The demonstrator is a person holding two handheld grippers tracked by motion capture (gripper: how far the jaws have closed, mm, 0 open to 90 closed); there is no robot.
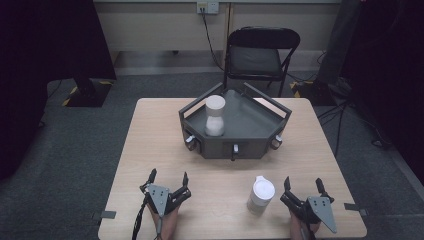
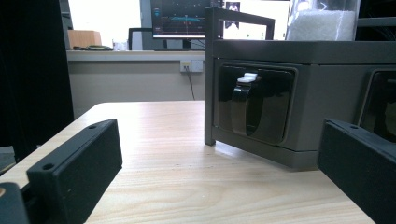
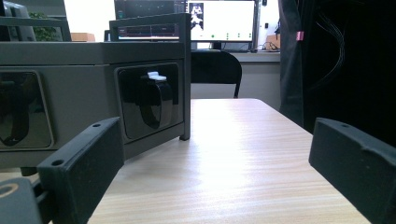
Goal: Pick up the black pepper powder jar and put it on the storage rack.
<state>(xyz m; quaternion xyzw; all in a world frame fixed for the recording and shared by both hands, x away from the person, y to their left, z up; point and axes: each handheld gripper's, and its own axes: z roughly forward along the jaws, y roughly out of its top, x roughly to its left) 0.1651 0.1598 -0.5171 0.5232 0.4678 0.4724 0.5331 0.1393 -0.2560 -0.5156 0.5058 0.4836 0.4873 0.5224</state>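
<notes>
Resting on counter [image 1: 150,145]: left gripper [image 1: 169,181], right gripper [image 1: 303,185], jaws spread, empty; white cup [image 1: 261,195] beside right; no legible labels.

High view looking down, gripper views low, near, sharing tray [image 1: 235,135]

Black folding chair [image 1: 261,55], grey carpet [image 1: 65,150]
</notes>
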